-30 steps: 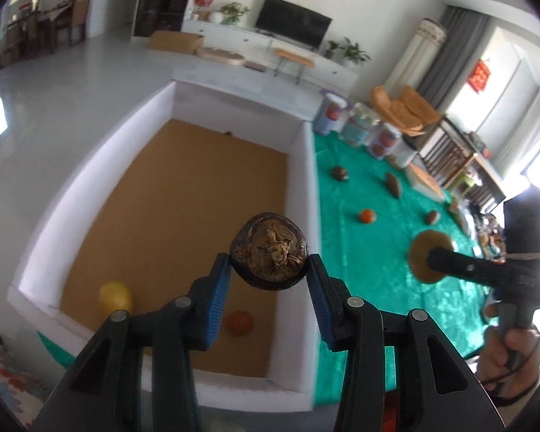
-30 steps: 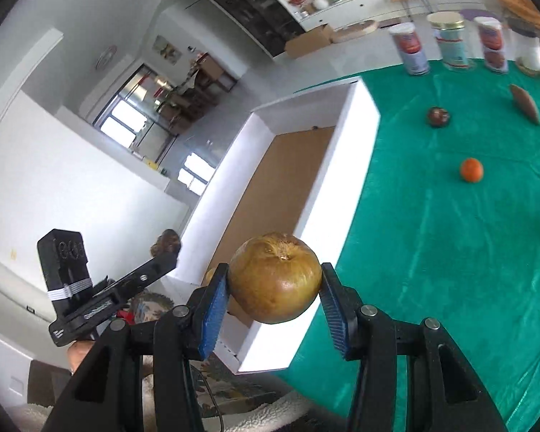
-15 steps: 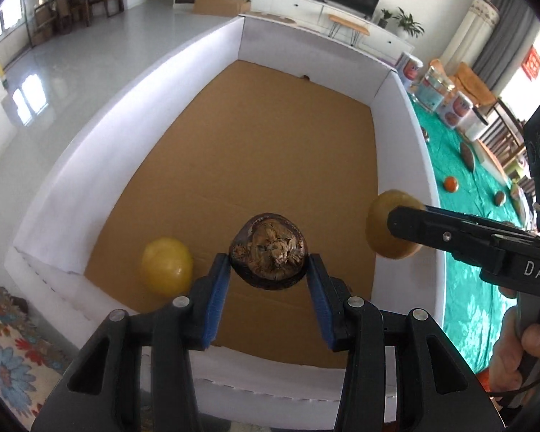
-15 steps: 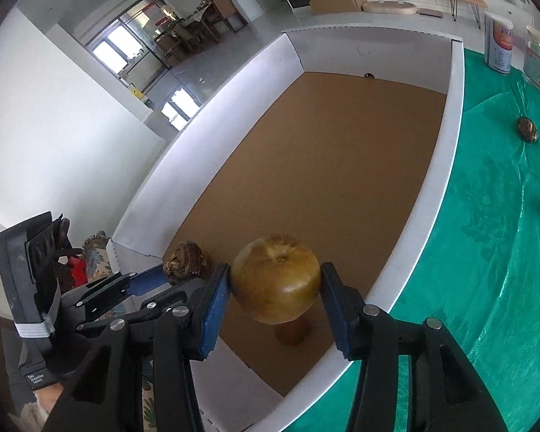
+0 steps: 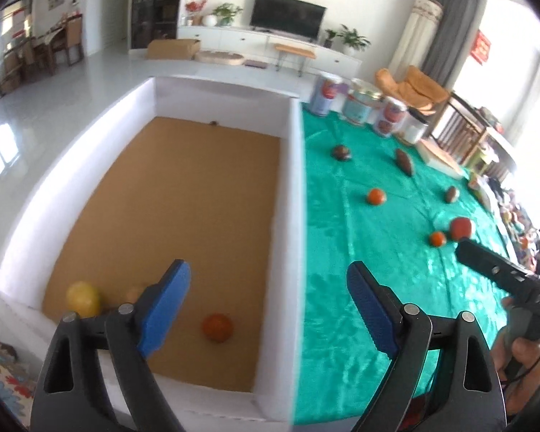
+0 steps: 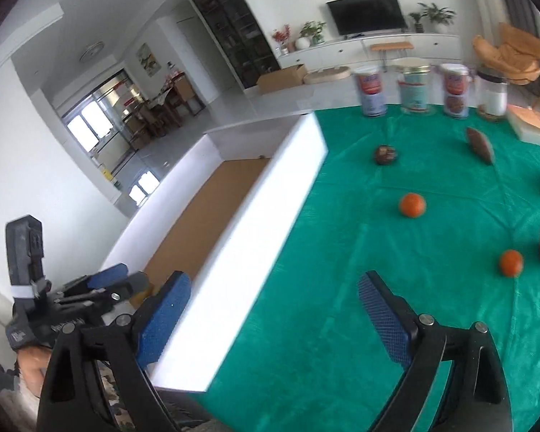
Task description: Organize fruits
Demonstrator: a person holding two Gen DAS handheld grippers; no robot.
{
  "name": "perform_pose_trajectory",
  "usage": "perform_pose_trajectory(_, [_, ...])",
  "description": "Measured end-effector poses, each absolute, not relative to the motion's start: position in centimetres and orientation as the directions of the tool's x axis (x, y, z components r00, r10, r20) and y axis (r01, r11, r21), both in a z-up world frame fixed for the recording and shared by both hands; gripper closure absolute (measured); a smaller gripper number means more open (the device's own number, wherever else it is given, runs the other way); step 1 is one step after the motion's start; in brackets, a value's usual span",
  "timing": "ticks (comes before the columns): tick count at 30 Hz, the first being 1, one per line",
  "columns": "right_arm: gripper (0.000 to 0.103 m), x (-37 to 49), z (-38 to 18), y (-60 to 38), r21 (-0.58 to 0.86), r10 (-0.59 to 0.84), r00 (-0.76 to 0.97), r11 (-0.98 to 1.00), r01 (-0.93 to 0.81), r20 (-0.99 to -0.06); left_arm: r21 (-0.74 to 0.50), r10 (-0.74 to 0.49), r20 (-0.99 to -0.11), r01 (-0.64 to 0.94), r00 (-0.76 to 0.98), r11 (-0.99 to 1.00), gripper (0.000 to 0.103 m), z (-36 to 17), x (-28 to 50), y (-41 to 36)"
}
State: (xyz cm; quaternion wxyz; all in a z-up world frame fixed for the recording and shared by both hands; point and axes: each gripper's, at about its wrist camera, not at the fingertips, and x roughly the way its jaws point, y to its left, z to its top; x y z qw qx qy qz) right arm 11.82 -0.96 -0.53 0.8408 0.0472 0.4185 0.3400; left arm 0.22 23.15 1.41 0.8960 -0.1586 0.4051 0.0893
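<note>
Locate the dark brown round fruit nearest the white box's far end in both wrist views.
Left wrist: dark brown round fruit sits upper centre-right on the green cloth, just right of the white box wall.
Right wrist: same fruit sits upper centre-right, right of the box's far corner.
Shared landmark: row of cans behind it.

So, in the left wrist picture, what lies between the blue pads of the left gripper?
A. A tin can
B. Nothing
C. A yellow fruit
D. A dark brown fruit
B: the left gripper stands wide open with only the box floor and wall behind the gap.
</note>
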Motion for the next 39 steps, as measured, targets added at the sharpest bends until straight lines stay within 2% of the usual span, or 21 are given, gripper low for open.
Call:
perform_pose_trajectory(4, [0.005, 10.6, -3.5, -11.3, 0.251, 0.408, 0.608, 0.91, -0.329, -0.682, -0.272, -0.131, -0.738, -0.114, 0.662, 0.955, 0.008, 1.7, 2.4, 16.0])
perform_pose_trajectory(7, [0.005, 9.9, -5.5, -17.6, 0.166, 0.231, 0.68, 0.973, -0.16, -0.696, -0.305, -0.242, -0.752, 0.002, 0.613, 0.952, 0.007, 0.6, 4.4, 10.5])
perform_pose_trajectory(10, [0.005, 9.1, -5.8, -21.9, 0.141, 0.113, 0.721, 0.99, -0.021, -0.683, -0.274, -0.265, -0.778, 0.072, 0.569, 0.959, 0.007, -1.1, 6.4, 6.0])
perform_pose_trajectory(12, [0.005, 8.6, -5.5, -24.6, 0.225, 0.13, 0.741, 0.974, 0.03, -0.659, -0.216, -0.231, -0.795, 0.094, 0.561, 0.972, 0.007, -2.8, 7.7, 3.9])
perform_pose_trajectory(16, [0.001, 8.5, -5.5, -25.0, 0.235, 0.102, 0.742, 0.969, 0.076, -0.663, -0.089, -0.104, -0.825, 0.053, 0.556, 0.995, 0.007, -7.1, 9.8, 3.2])
perform_pose_trajectory(22, [0.001, 8.8, -5.7, -22.7, 0.199, 0.099, 0.732, 0.979, 0.05, -0.673, -0.069, -0.022, -0.829, -0.064, 0.559, 0.996, 0.007, -11.4, 12.0, 5.8])
perform_pose_trajectory(27, [0.001, 8.8, -5.8, -22.6, 0.194, 0.101, 0.729, 0.98, 0.044, -0.677, -0.011, 0.044, -0.807, -0.09, 0.589, 0.996, 0.007, -12.4, 12.3, 5.9])
perform_pose_trajectory(39, [0.001, 9.0, -6.1, -22.7, 0.19, 0.096, 0.72, 0.98, 0.051, -0.687, 0.002, 0.055, -0.809, -0.091, 0.586, 0.996, 0.0, -12.8, 12.9, 5.6])
